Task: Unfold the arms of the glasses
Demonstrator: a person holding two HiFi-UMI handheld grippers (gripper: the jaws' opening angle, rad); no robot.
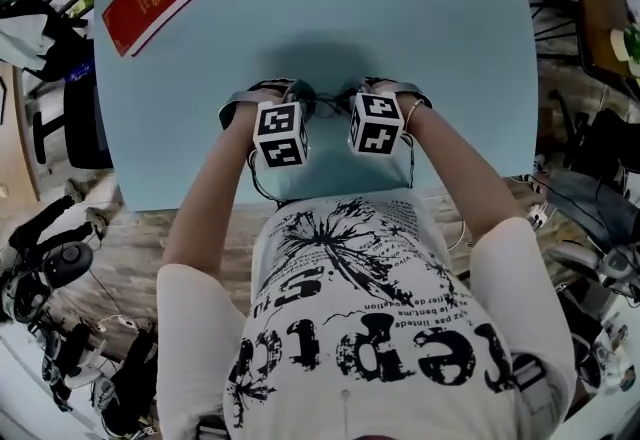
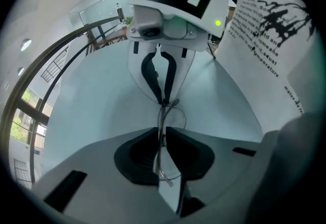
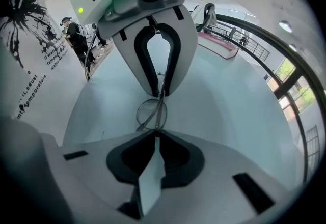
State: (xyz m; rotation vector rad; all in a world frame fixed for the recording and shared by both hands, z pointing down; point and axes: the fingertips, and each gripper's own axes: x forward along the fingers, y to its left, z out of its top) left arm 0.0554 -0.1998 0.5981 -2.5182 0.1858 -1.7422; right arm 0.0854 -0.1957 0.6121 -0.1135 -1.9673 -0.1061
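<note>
**Both tongs on the glasses, tip to tip over the light-blue table [image 1: 420, 18]!**
The left gripper [image 2: 163, 134] is pinched nearly closed on a thin wire of the glasses [image 2: 170, 116]. The right gripper [image 3: 157, 136] faces it, clamped narrow on the frame beside the round lens [image 3: 150, 113]. The glasses' long axis runs straight from one gripper to the other, so either is placed to swing an arm outward, I'd say.

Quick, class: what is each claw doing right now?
Left claw: closed on the glasses.
Right claw: closed on the glasses too.
</note>
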